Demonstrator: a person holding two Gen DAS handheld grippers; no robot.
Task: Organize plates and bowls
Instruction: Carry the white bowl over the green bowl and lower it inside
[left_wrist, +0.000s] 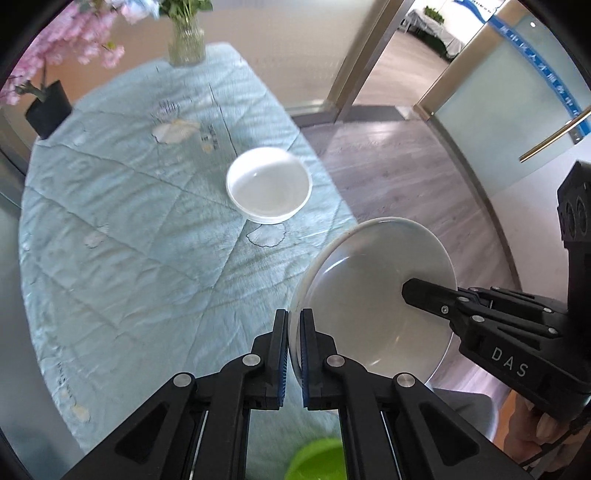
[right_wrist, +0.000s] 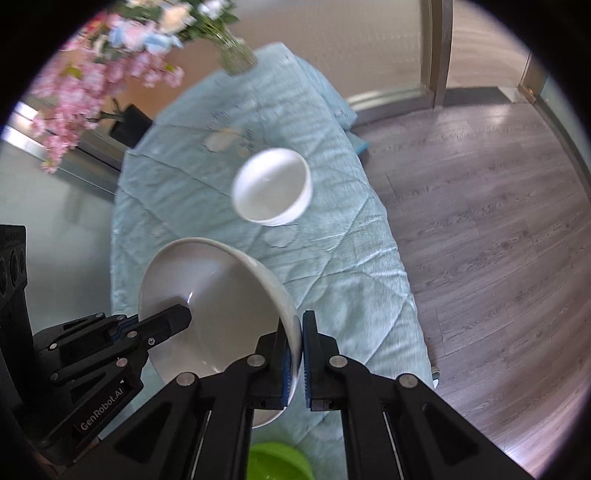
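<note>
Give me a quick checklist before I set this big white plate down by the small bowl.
1. Left tongs clamped on the plate rim: ok.
2. Right tongs clamped on the opposite rim: ok.
3. Plate level: not ok, it looks tilted.
4. White bowl upright on the quilted cloth, apart from the plate: ok.
5. Bare cloth in front of the bowl for a landing spot: ok.
6. Green object at the bottom edge out of the way: cannot tell.
</note>
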